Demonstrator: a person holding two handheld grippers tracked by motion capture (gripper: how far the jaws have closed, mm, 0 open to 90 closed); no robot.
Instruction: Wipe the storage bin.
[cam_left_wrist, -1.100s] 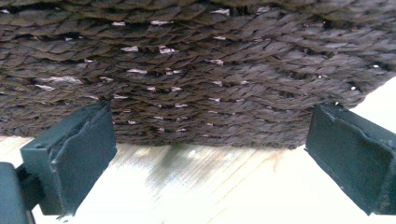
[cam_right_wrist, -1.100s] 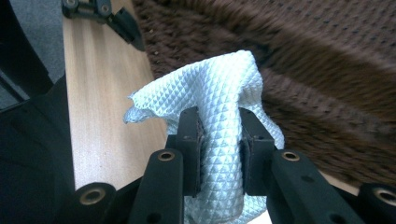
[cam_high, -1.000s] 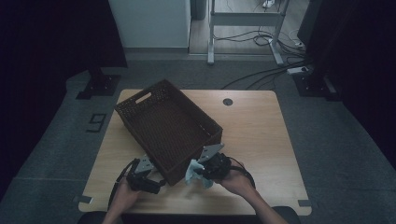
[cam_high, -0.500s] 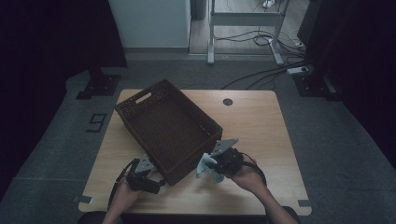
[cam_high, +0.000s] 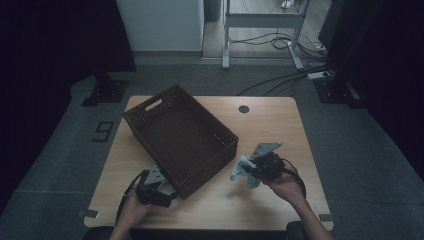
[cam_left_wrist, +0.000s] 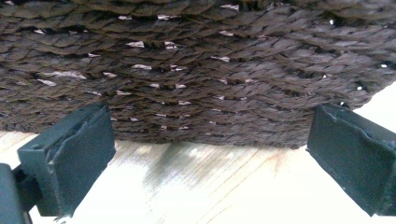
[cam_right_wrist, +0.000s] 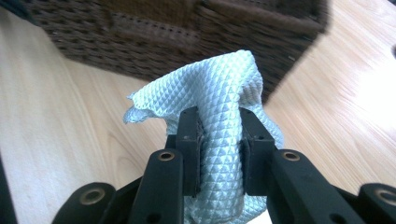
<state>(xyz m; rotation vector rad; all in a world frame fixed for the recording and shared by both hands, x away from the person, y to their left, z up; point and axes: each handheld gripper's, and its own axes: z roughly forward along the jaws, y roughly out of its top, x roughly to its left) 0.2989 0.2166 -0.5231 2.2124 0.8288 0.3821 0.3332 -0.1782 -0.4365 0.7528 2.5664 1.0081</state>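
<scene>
A dark brown woven basket (cam_high: 180, 137) sits slantwise on the wooden table (cam_high: 270, 120). My right gripper (cam_high: 252, 172) is shut on a pale blue textured cloth (cam_high: 242, 170), lifted just right of the basket's near corner. In the right gripper view the cloth (cam_right_wrist: 219, 121) bulges up between the two black pads (cam_right_wrist: 189, 140), with the basket's side (cam_right_wrist: 177, 37) behind it. My left gripper (cam_high: 167, 196) lies on the table against the basket's near left wall. In the left gripper view its jaws stand wide apart with nothing between them, facing the woven wall (cam_left_wrist: 196, 70).
The basket has a cut-out handle (cam_high: 153, 104) in its far end. A small round grommet (cam_high: 243, 109) sits in the table's far part. The bare right half of the table lies beyond the right hand. Cables and a metal stand (cam_high: 260, 30) are on the floor behind.
My right gripper has carried the cloth to the right and slightly up, away from the basket's near corner. The left gripper has stayed where it was.
</scene>
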